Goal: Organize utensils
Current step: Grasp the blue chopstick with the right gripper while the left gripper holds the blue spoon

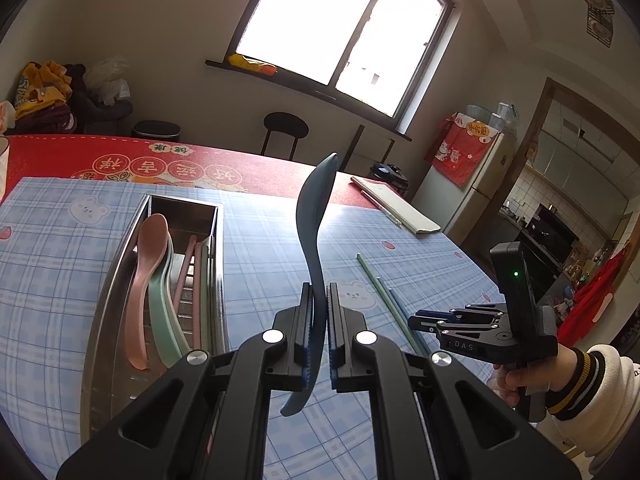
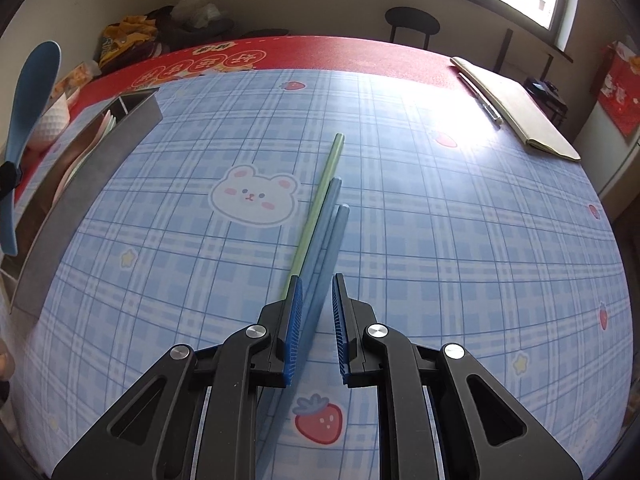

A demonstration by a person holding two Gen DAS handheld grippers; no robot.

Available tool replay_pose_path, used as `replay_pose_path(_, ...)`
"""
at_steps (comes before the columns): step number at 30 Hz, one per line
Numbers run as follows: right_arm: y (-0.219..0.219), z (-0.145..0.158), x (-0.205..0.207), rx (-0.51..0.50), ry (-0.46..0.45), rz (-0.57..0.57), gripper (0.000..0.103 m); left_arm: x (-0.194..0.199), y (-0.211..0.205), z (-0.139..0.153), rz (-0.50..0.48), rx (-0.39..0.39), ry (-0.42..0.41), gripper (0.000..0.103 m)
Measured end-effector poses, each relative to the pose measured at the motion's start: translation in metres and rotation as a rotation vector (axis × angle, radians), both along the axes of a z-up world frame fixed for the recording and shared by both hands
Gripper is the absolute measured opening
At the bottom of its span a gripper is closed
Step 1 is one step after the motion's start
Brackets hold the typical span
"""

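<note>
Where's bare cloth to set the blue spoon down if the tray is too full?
Bare cloth lies between the metal tray and the chopsticks. The tray's left side is crowded with spoons. Left gripper holds the blue spoon.

Your left gripper (image 1: 319, 320) is covering the middle of the blue spoon (image 1: 314, 216) handle between its jaws. The near end of the metal tray (image 1: 140, 216) is disappearing behind that gripper's body, and the blue chopsticks (image 2: 324, 240) are running under your right gripper (image 2: 316, 320), hiding their near ends.
</note>
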State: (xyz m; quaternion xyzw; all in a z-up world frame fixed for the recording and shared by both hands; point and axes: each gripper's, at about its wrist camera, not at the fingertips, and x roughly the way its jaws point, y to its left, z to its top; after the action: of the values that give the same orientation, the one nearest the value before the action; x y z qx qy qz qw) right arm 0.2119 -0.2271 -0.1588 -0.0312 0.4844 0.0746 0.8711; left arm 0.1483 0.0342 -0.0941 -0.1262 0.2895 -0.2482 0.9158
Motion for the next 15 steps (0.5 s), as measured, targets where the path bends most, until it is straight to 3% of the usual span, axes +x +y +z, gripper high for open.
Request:
replay_pose_path(5, -0.009, -0.005, -0.005, -0.004, 0.05, -0.019, 0.015, 0.001, -0.001, -0.002, -0.002, 0.003, 0.009, 0.007)
replay_pose_path(15, -0.01, -0.006, -0.015, -0.043, 0.02, -0.081, 0.017, 0.002, 0.0, -0.004, 0.0, -0.004, 0.018, 0.007)
